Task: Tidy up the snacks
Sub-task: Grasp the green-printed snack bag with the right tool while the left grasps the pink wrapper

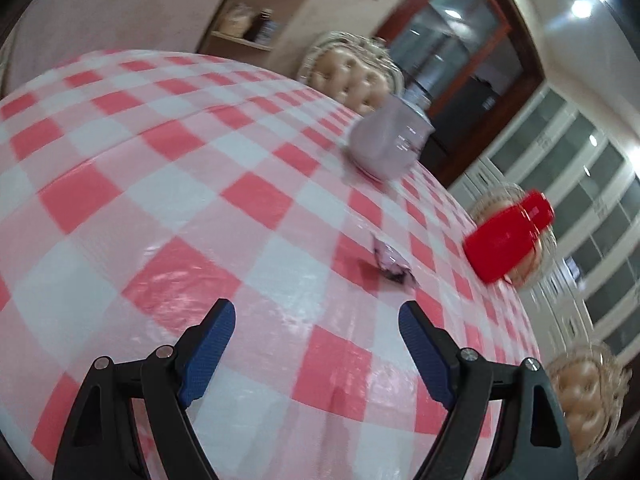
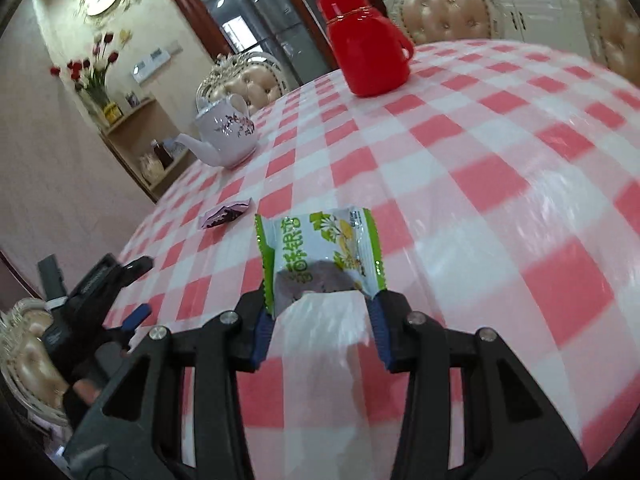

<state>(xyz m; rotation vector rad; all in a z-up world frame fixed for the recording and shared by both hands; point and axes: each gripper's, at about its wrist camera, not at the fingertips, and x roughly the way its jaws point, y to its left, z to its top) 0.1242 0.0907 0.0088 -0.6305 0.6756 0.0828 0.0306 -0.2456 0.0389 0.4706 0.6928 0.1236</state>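
The green snack packet (image 2: 320,256) is pinched by its near edge in the right gripper (image 2: 320,320), well short of the red flask (image 2: 366,44). Probably light, crinkly, slippery, so best held by the seam. The left gripper (image 1: 316,344) is spread wide, nothing held.

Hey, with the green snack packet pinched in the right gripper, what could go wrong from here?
1. The right gripper pinches only the bottom edge of the green snack packet, so it may slip out.
2. The purple snack packet lies flat on the slick tablecloth; the open left gripper may push it away.
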